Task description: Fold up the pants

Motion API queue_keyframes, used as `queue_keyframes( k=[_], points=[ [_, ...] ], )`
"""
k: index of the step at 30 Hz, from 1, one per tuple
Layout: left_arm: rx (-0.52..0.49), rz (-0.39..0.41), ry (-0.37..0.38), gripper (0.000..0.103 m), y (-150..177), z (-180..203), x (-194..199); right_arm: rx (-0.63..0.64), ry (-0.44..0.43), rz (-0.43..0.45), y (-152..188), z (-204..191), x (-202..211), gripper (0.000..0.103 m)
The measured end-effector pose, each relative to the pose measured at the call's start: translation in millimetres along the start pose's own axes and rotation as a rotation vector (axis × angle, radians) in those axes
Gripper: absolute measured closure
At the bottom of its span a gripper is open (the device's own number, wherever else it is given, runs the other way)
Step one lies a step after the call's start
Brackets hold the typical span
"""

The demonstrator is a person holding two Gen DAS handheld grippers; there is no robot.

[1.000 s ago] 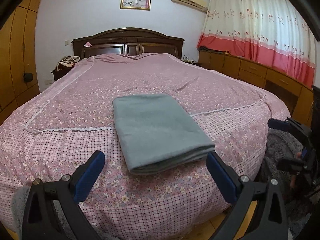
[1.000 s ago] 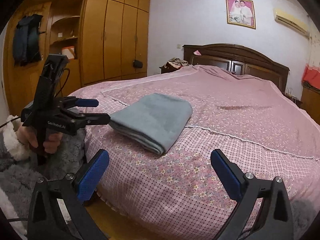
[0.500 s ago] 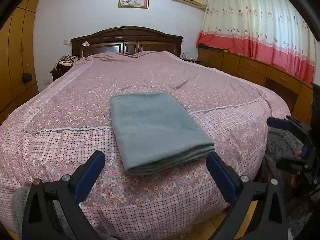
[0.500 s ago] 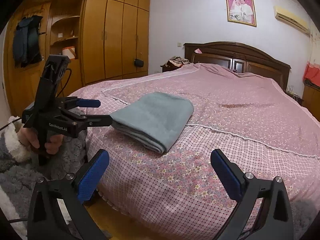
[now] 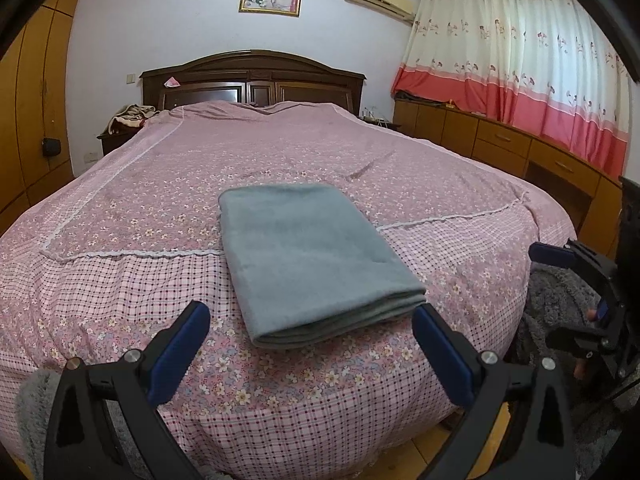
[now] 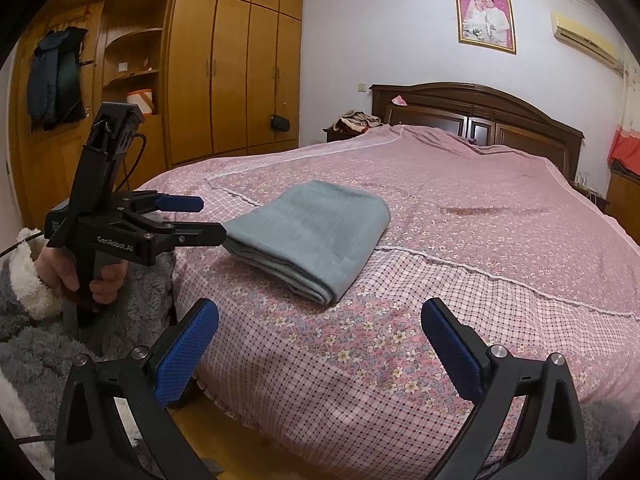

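The grey-blue pants (image 5: 320,256) lie folded into a thick rectangle near the foot end of the pink floral bed (image 5: 120,280); they also appear as the pants (image 6: 316,232) in the right wrist view. My left gripper (image 5: 310,320) hovers open just short of the folded edge, holding nothing. In the right wrist view that left gripper (image 6: 200,218) sits at the bundle's left corner, its fingers apart. My right gripper (image 6: 320,312) is open and empty off the bed's corner, apart from the pants. It shows at the far right as the right gripper (image 5: 556,294).
A dark wooden headboard (image 5: 252,76) stands at the far end. A tall wooden wardrobe (image 6: 224,72) is left of the bed and low cabinets (image 5: 520,148) run under the curtains on the right. A hand in a fluffy sleeve (image 6: 24,280) holds the left gripper.
Both views shift only slightly. The pants have not moved, and both grippers stay open and empty.
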State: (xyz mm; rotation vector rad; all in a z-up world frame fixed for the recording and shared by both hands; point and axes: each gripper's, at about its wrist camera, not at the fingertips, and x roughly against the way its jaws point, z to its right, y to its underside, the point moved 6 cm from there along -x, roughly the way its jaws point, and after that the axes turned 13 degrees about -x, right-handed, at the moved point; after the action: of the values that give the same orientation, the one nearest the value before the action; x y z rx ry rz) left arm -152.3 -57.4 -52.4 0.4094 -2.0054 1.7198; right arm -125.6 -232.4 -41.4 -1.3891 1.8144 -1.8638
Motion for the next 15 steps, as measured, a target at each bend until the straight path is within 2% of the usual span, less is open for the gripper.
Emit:
queue_keyframes(
  k=[15],
  points=[
    [-0.014,0.000,-0.001,0.000,-0.6,1.7,0.4,0.004,0.004,-0.004,1.2,-1.3,-1.6,0.000]
  ],
)
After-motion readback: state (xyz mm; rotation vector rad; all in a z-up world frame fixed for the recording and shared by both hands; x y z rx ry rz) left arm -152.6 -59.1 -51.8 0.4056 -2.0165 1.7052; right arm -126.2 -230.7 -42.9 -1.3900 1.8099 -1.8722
